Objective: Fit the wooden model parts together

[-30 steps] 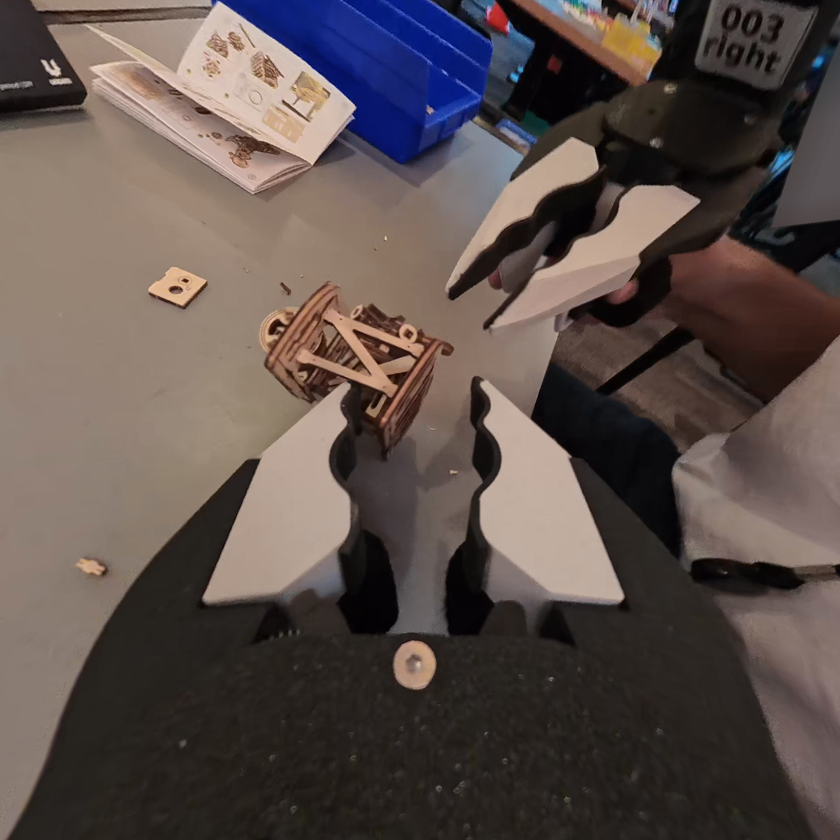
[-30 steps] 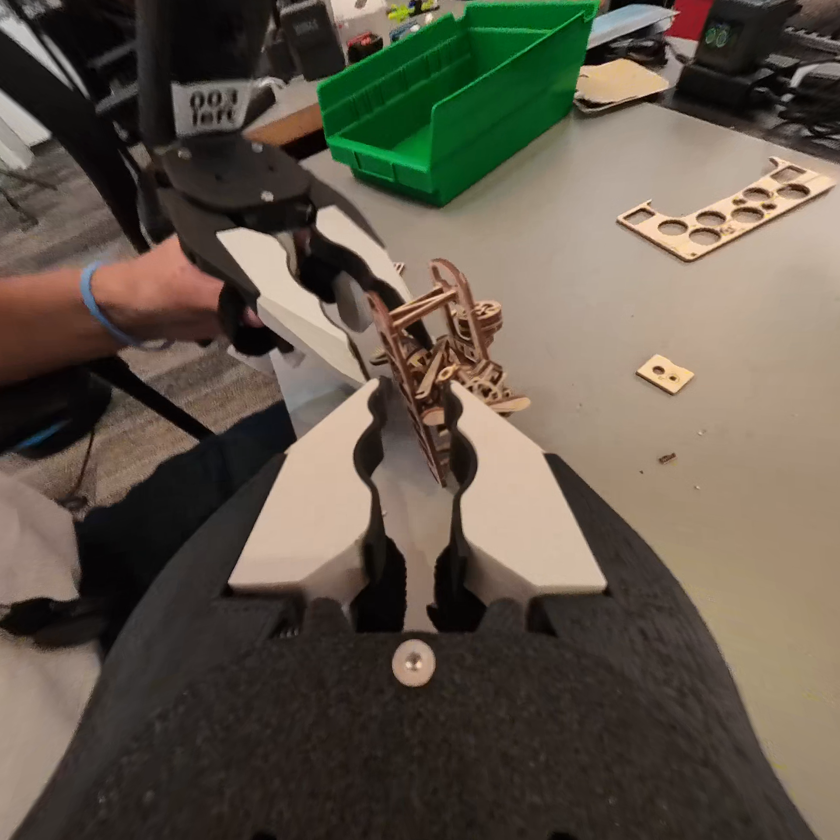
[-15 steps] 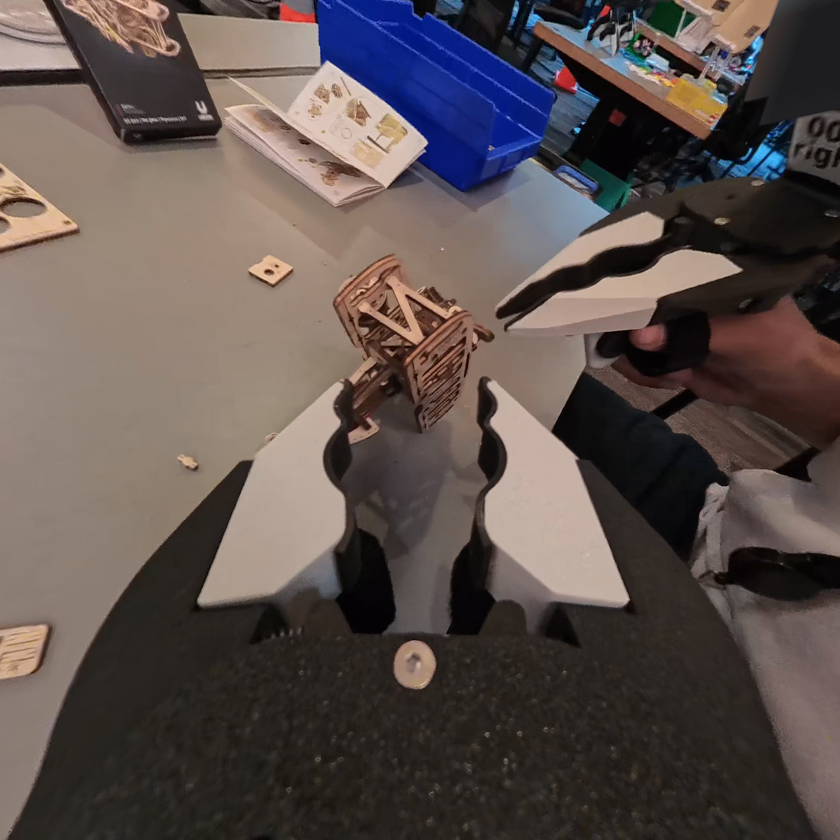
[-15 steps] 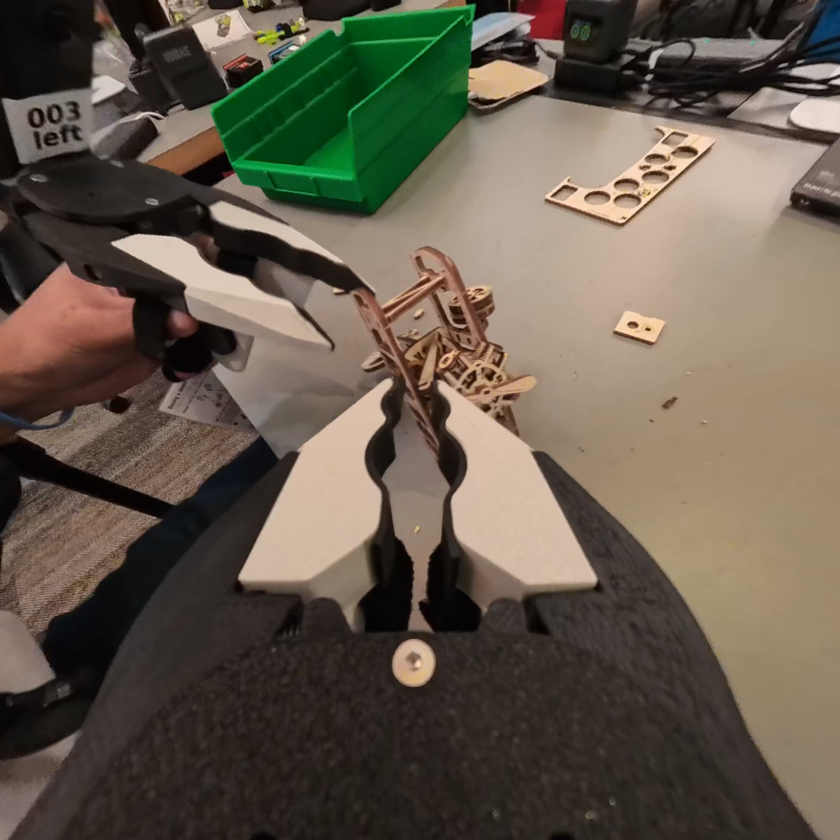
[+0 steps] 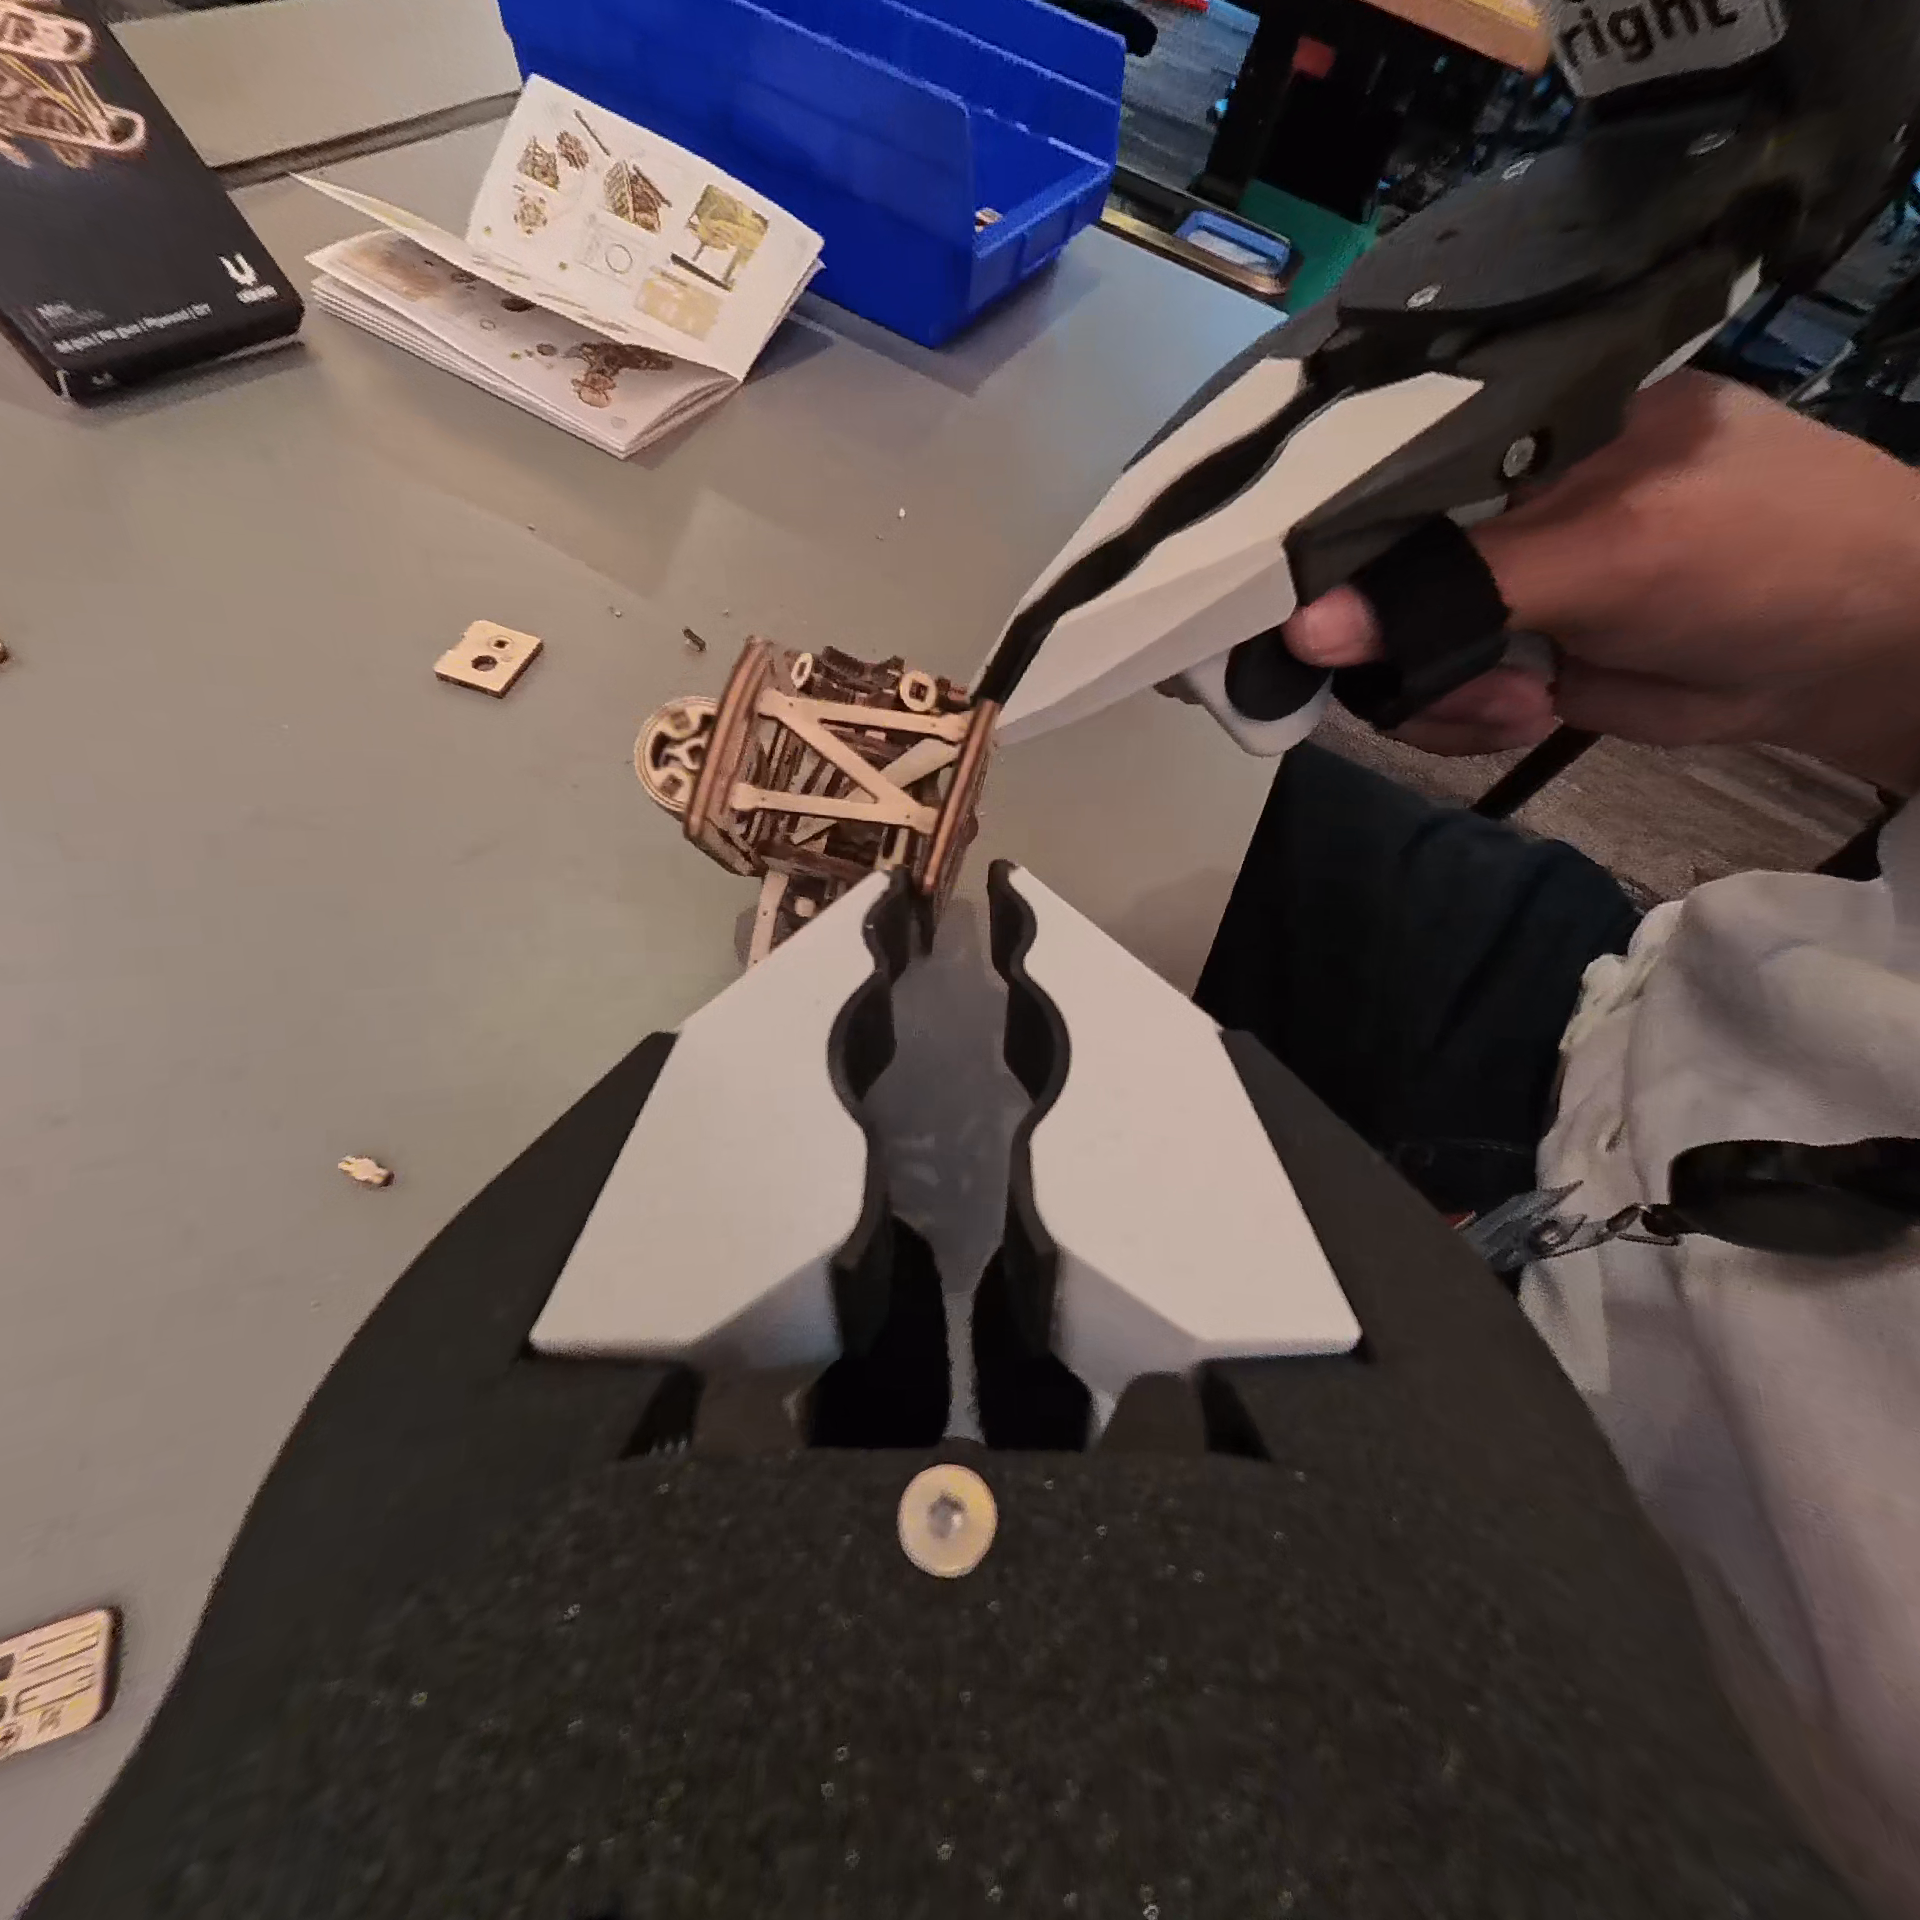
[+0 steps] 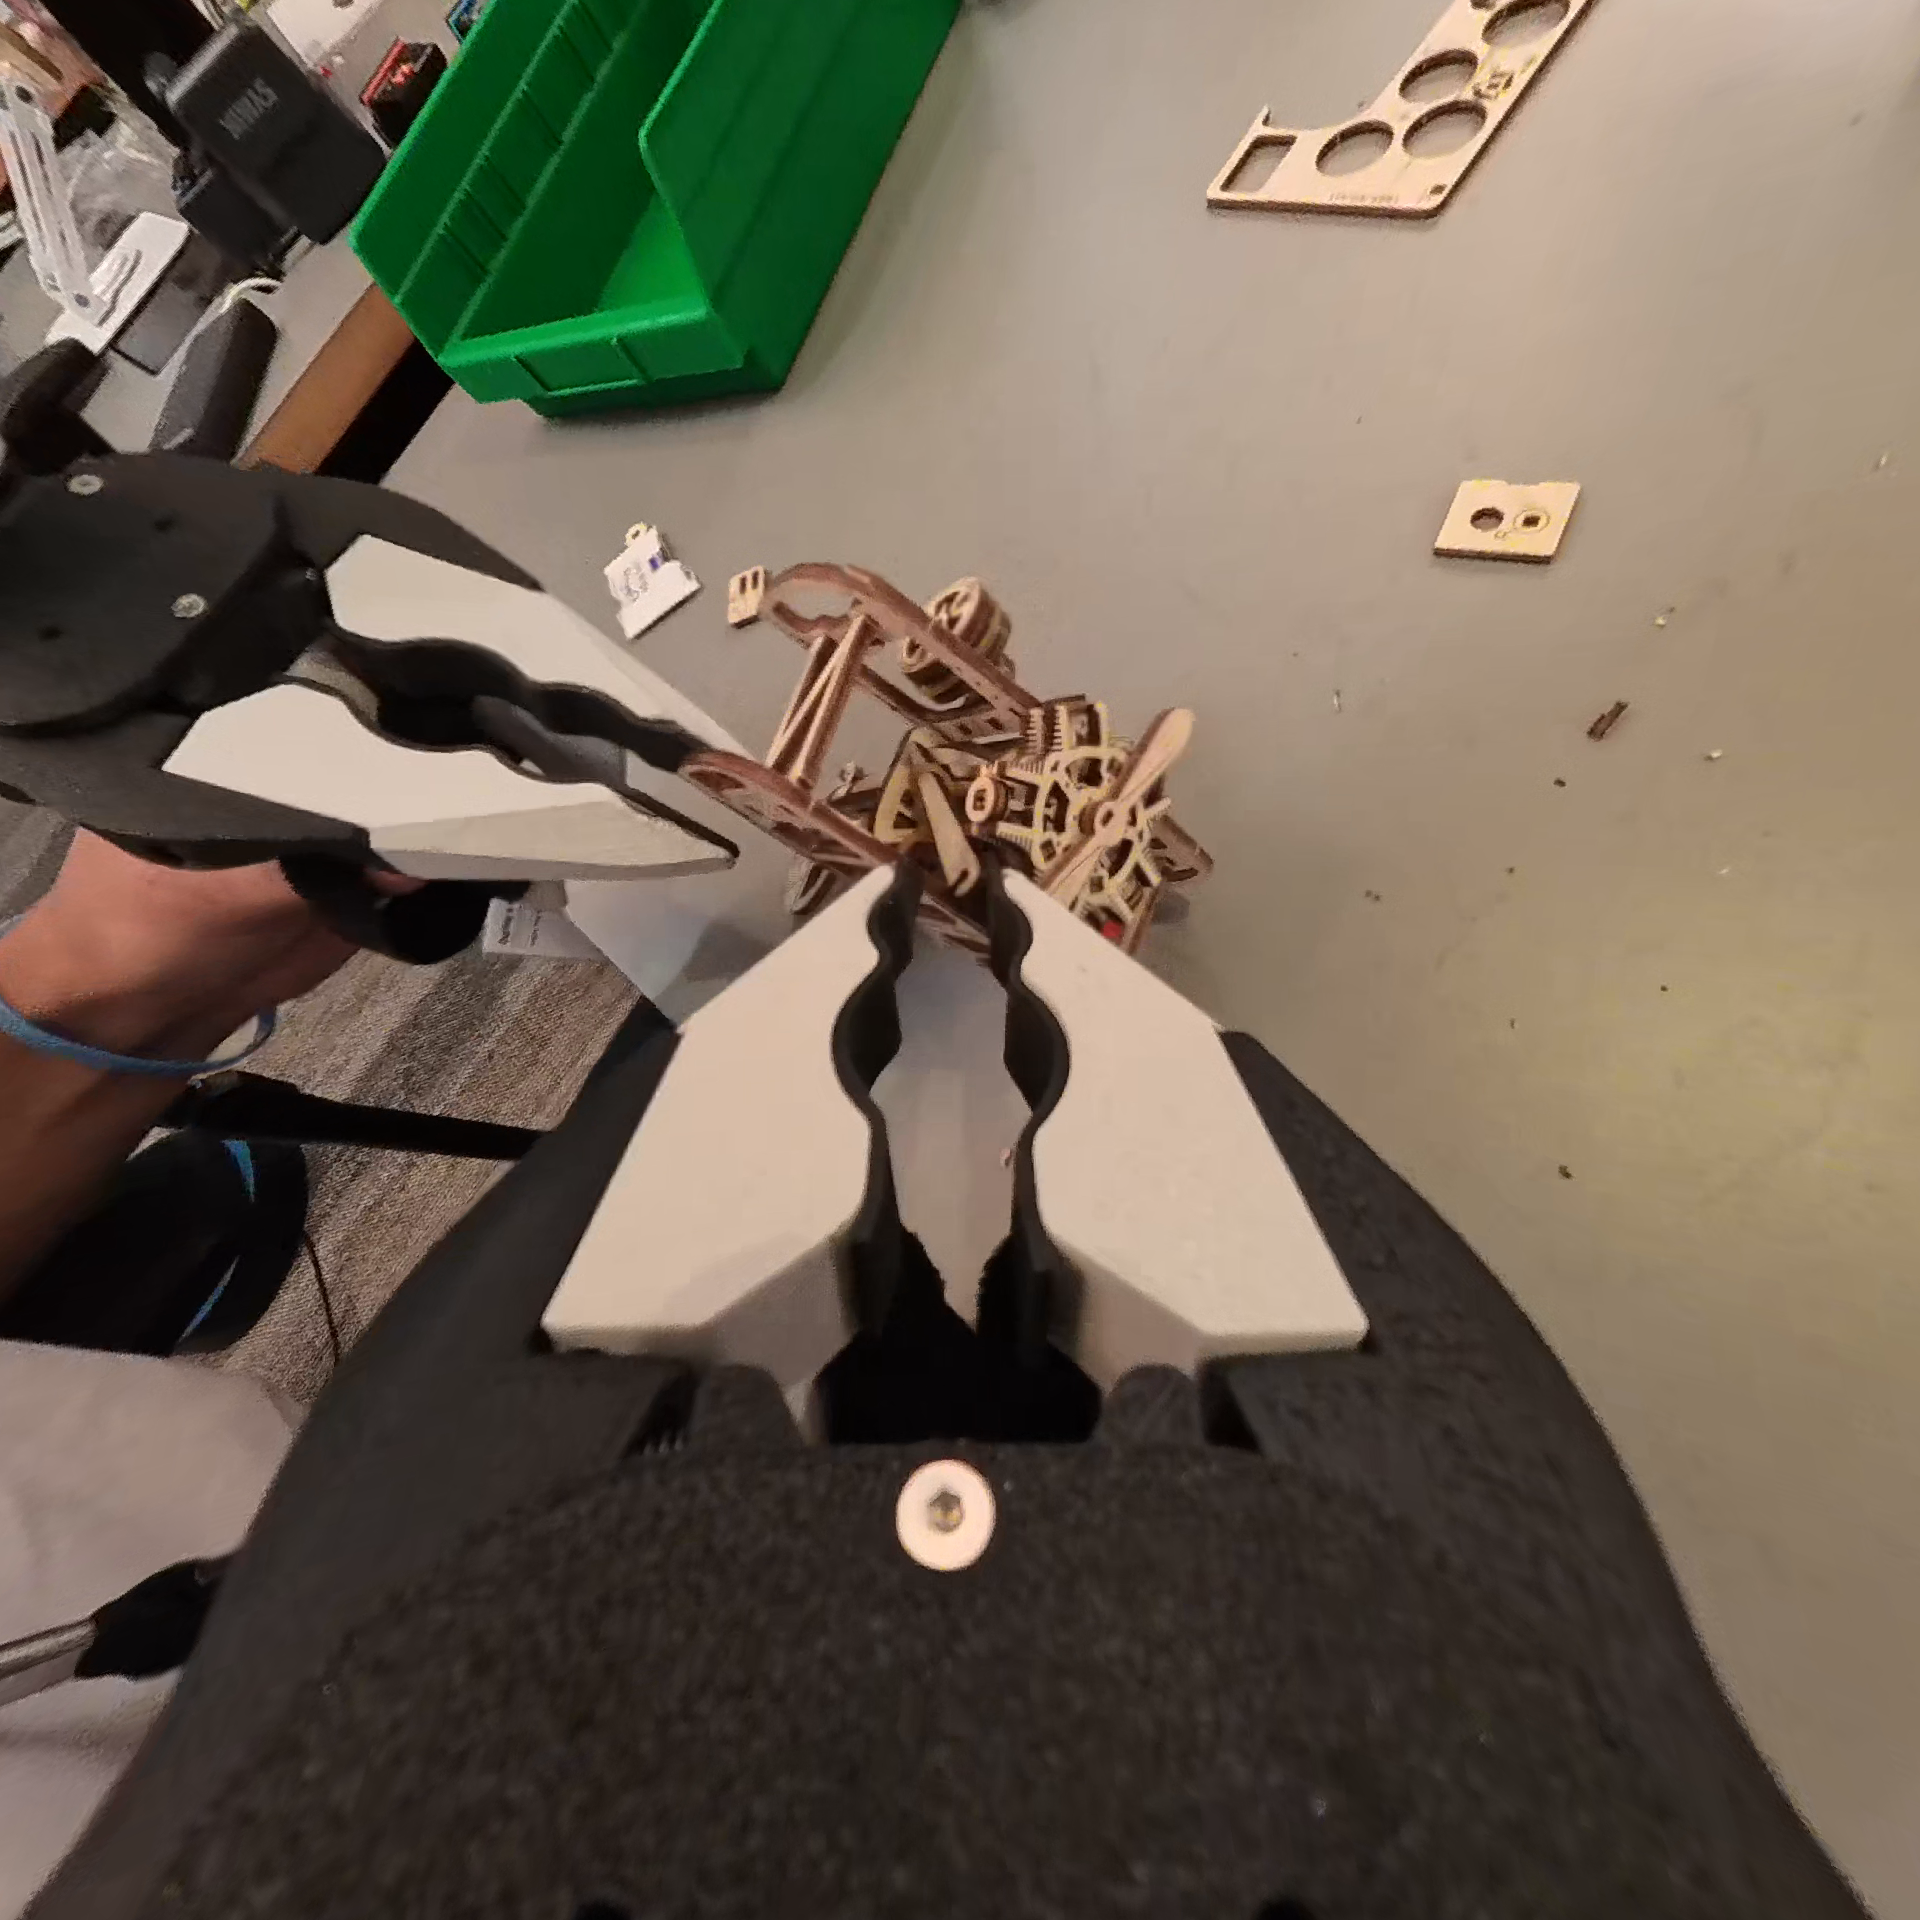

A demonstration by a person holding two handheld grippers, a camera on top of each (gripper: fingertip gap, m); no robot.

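Observation:
A partly built wooden model with gears and cross braces lies near the grey table's front edge; it also shows in the right wrist view. My left gripper is closed to a narrow gap on the lower edge of the model's end plate. It shows from the side in the right wrist view. My right gripper is shut on the same plate's upper edge, and its tips meet the plate from the right. I cannot tell whether the model rests on the table.
A blue bin, an open booklet and a black box stand at the back. A green bin and a punched wooden sheet lie farther off. A small square piece lies loose. The person's lap is beyond the table edge. Left tips to right tips: about 5 cm.
My left gripper has narrowed from wide open onto the model's end plate. The right gripper has tilted down, and the model has turned so its braced side faces up.

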